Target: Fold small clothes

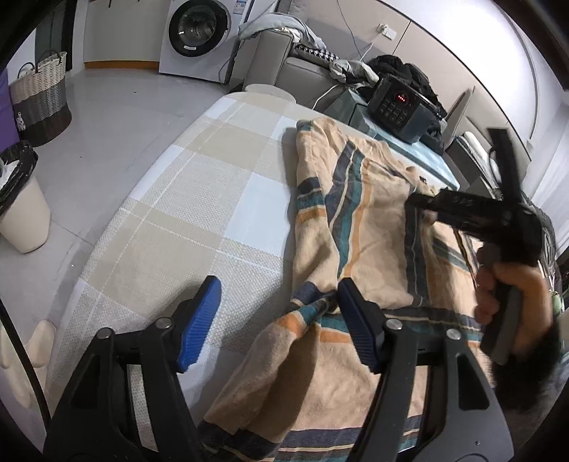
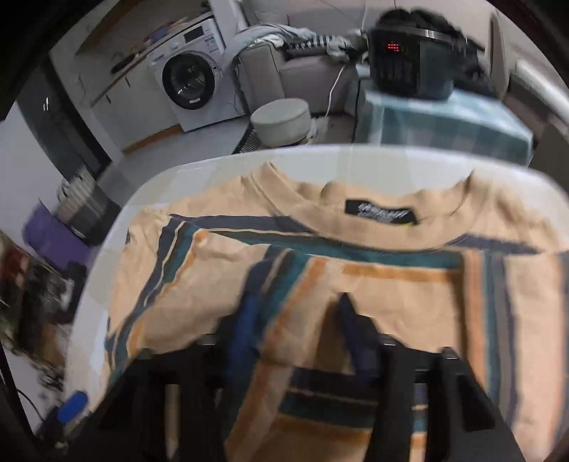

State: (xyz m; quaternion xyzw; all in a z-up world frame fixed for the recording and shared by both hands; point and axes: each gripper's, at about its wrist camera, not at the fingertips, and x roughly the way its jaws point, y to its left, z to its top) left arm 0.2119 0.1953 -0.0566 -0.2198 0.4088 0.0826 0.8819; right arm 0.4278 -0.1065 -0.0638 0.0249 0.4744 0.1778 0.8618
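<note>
Left claw (image 1: 279, 305) gapes over striped shirt (image 1: 359, 220) on checked table (image 1: 199, 199).

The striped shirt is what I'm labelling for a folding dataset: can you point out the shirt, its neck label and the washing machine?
striped shirt (image 1: 359, 227): left wrist view, on its flat tan body.
neck label (image 2: 381, 212): right wrist view, centre of the black tag.
washing machine (image 1: 195, 30): left wrist view, on its round door.

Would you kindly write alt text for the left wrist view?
A tan striped shirt lies spread on a checked table. The left gripper is open at its near edge, and the right gripper reaches in from the right.
</note>
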